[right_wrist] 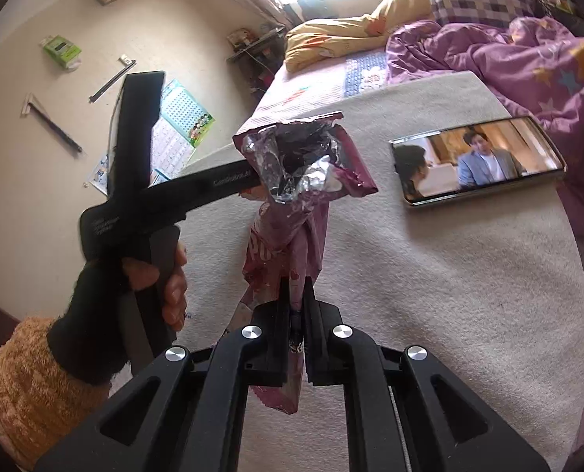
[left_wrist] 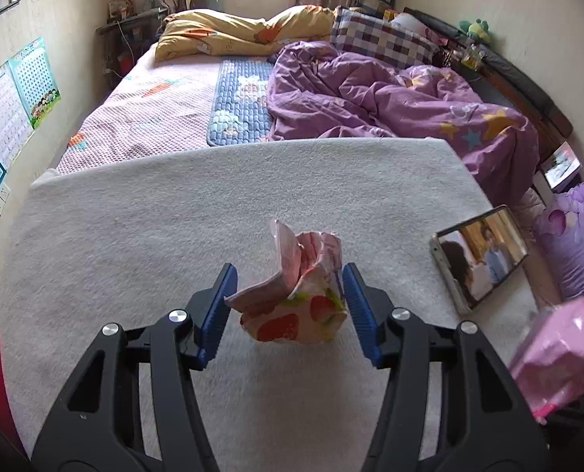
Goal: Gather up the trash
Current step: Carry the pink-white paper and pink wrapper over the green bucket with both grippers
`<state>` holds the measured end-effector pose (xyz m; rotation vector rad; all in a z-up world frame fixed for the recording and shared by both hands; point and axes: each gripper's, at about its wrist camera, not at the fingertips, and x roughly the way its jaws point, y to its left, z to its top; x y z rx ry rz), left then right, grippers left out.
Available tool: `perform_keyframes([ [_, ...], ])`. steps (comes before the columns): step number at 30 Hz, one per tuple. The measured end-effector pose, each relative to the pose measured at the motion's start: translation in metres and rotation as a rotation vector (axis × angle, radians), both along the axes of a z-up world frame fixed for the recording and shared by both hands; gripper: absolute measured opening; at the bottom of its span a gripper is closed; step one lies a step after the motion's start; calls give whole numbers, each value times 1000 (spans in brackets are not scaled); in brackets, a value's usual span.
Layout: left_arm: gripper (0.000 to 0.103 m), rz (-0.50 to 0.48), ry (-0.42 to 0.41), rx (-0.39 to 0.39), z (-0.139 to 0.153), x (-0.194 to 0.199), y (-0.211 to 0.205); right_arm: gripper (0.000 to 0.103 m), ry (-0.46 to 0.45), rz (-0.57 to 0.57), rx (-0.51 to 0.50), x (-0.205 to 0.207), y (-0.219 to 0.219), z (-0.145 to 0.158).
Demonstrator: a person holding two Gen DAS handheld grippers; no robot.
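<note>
A crumpled pink wrapper with strawberry print lies on the white mat. My left gripper is open, its blue pads on either side of the wrapper and not pressing it. In the right wrist view my right gripper is shut on a purple snack bag with a foil inside, held upright above the mat. The left gripper's body and the gloved hand holding it show at the left of that view.
A phone playing a video lies on the mat to the right of the wrapper; it also shows in the right wrist view. A pink bag is at the right edge. A purple duvet and pillows lie on the bed behind.
</note>
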<state>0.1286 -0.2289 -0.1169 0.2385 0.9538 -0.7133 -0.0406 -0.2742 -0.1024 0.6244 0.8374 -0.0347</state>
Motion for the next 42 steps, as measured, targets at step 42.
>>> perform_keyframes([
  [42, 54, 423, -181, -78, 67, -87, 253, 8, -80, 323, -206, 67, 180, 49],
])
